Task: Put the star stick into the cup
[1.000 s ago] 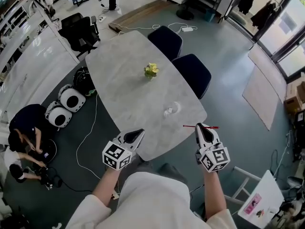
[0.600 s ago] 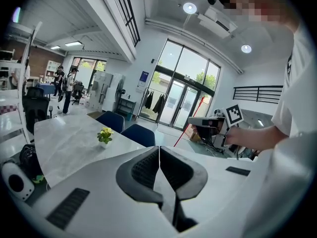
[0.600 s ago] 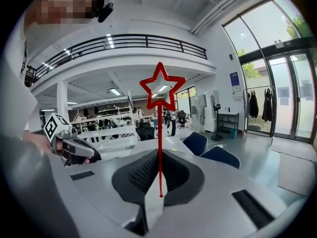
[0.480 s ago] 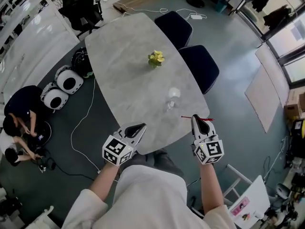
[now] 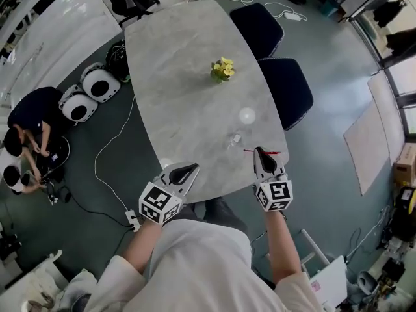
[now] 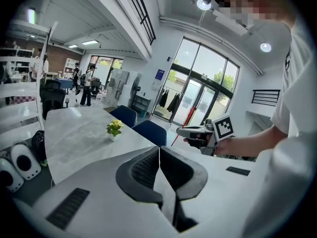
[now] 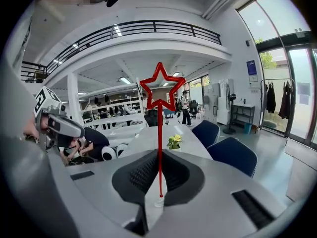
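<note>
The right gripper [image 5: 260, 152] has edged nearer the clear glass cup [image 5: 242, 126], its jaws pinched shut on the thin red star stick [image 7: 160, 133]. The left gripper [image 6: 158, 150] has its jaws closed, empty.

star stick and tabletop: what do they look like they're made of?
Star stick: probably plastic, uniform bright red; a thin straight rod with a hollow star outline that looks moulded in one piece. Tabletop: grey with marble-like mottling; stone or printed laminate, can't tell which. Finish looks fairly matte.

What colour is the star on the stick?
The star stick is red all over, clearest in the right gripper view.
</note>
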The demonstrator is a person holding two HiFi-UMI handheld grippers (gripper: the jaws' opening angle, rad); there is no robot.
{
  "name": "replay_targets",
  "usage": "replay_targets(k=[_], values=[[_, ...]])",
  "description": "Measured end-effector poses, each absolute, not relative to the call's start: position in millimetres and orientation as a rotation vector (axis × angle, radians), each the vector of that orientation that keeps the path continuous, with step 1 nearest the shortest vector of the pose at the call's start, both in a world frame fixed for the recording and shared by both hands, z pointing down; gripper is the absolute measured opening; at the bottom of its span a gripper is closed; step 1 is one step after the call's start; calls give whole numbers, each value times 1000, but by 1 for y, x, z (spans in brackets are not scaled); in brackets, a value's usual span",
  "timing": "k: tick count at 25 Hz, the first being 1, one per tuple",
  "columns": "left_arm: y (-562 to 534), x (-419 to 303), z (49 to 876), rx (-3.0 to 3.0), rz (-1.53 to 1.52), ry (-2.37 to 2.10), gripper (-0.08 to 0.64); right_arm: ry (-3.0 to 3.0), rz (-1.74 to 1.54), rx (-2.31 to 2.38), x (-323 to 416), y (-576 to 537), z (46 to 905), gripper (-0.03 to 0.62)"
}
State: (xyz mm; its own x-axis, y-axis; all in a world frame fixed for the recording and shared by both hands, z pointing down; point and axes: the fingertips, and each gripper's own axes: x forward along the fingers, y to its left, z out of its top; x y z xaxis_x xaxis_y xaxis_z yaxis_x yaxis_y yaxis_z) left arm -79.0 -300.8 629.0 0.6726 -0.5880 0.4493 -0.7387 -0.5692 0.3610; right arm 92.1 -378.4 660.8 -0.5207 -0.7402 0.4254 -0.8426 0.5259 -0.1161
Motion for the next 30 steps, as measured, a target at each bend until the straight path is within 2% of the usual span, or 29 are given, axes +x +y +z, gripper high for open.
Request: replay_targets(k=[6, 16, 30], values=[[-302, -69, 655, 2294, 386, -1077, 23, -2455, 385, 1258, 96, -411, 717, 20], [-301, -57, 704, 2193, 398, -1135, 23, -2405, 573, 1185, 97, -429, 825, 20], [-304, -47, 746, 2096, 384, -1143, 23, -2320, 683, 1125, 95, -438, 897, 25]])
